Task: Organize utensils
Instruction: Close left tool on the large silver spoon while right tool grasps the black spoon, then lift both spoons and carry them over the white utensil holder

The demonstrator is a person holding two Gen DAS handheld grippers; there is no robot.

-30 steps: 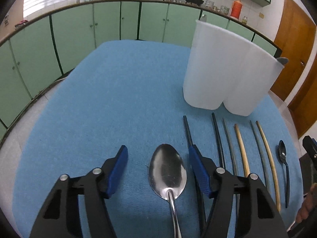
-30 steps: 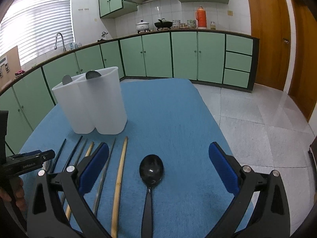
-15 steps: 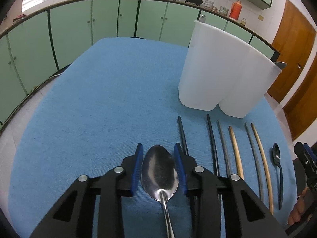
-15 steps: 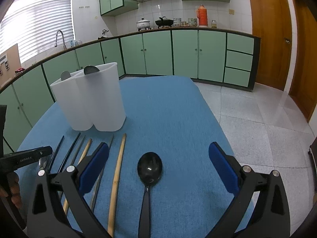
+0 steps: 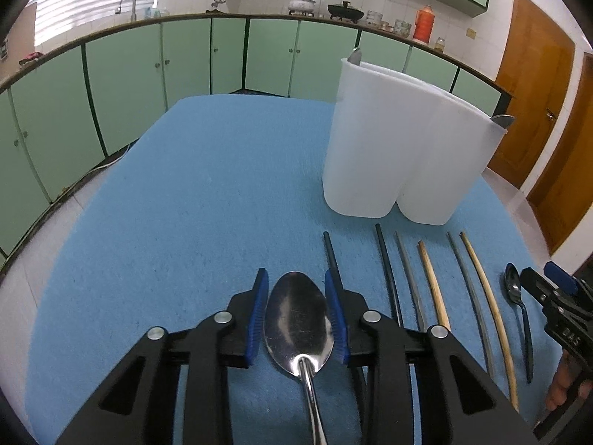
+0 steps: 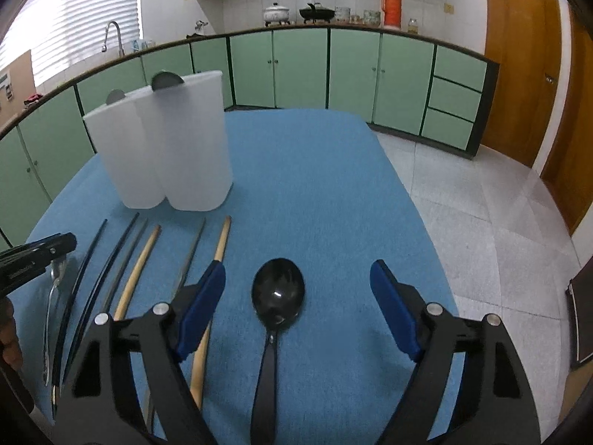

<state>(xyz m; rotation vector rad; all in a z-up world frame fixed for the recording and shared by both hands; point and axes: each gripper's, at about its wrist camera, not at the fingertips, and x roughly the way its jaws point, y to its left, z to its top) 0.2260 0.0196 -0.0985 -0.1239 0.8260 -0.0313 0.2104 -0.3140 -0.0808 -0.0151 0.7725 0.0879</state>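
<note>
Mint-green kitchen cabinets ring a blue-clothed surface (image 5: 192, 200) where the left gripper (image 5: 298, 317) has its blue fingers (image 5: 258, 315) clenched on the bowl of a shiny steel spoon (image 5: 296, 324) at 6 o'clock. The right gripper (image 6: 298, 306) is closing around a glossy black spoon (image 6: 278, 296), pads not yet touching. Both bowls are curved and slick, so either could squirt out; the white twin-cup plastic holder (image 5: 400, 148) waits at 1 o'clock, and loose chopsticks (image 5: 433, 289) alongside could get knocked.

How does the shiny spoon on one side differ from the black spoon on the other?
The silver spoon is bright and mirror-like; the black spoon is dark and glossy. The left gripper has its blue fingers closed against the silver spoon's bowl, while the right gripper, closing, is apart from the black spoon. Both lie bowl-up on the blue cloth.
</note>
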